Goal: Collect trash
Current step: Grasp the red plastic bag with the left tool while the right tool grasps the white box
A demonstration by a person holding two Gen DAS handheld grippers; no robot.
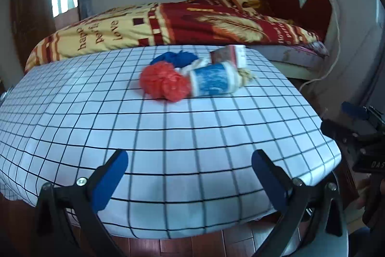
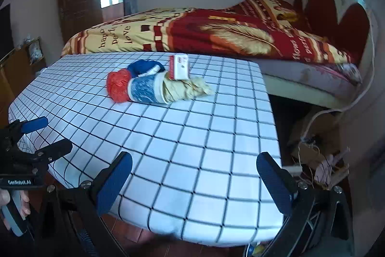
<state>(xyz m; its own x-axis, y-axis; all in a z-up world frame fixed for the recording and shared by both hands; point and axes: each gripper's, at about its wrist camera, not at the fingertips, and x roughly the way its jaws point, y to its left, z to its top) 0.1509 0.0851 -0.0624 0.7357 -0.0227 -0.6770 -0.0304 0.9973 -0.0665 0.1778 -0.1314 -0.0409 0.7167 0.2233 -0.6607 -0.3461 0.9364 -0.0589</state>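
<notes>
Both grippers, left [image 1: 190, 176] and right [image 2: 193, 178], hang spread and empty near the table [image 1: 168, 136] edge; reaching first for the red bag [image 1: 162, 82] looks easiest.

The bedspread [image 2: 192, 33] on the bed behind the table carries printed words: "love" can be read on its yellow part, with partly legible lines beside it that look like "happ…" and "perf…"; on its red part, toward the headboard, run further words, roughly "flows" and "perfe…"; the left gripper [image 2: 31, 136], seen from the right wrist, bears a white label "GenRobot.AI"; the right gripper [image 1: 356, 127], seen from the left wrist, shows only the letters "DAS".
</notes>
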